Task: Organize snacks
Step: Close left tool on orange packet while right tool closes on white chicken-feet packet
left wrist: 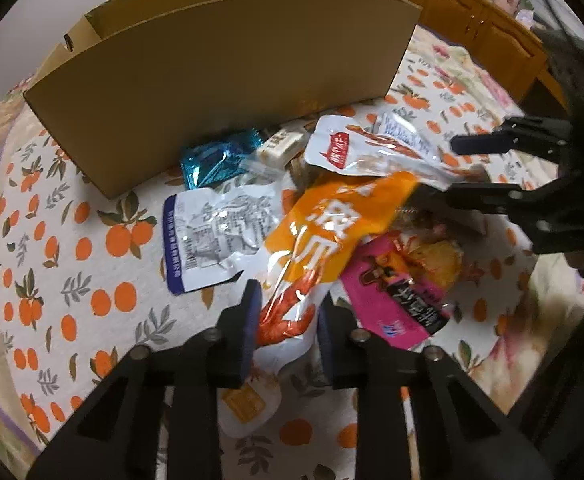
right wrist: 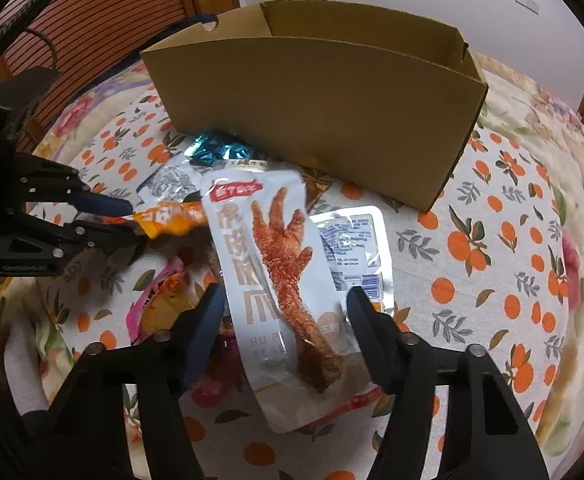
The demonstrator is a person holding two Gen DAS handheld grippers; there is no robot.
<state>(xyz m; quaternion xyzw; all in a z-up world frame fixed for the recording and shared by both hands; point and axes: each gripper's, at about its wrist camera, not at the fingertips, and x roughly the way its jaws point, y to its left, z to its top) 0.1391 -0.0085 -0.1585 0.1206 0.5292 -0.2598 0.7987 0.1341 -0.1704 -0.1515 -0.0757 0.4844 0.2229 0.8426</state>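
Note:
A pile of snack packets lies on the orange-print cloth in front of an open cardboard box. My left gripper has its fingers on both sides of an orange and white shrimp packet, and appears shut on its end. My right gripper is open, its fingers astride a white chicken-foot packet, also seen in the left wrist view. A pink packet, a blue foil packet and a silver-white packet lie around them.
Another silver packet lies under the chicken-foot packet. A small cream packet sits near the box. Wooden cabinets stand behind the table, and a slatted wooden door is at the left.

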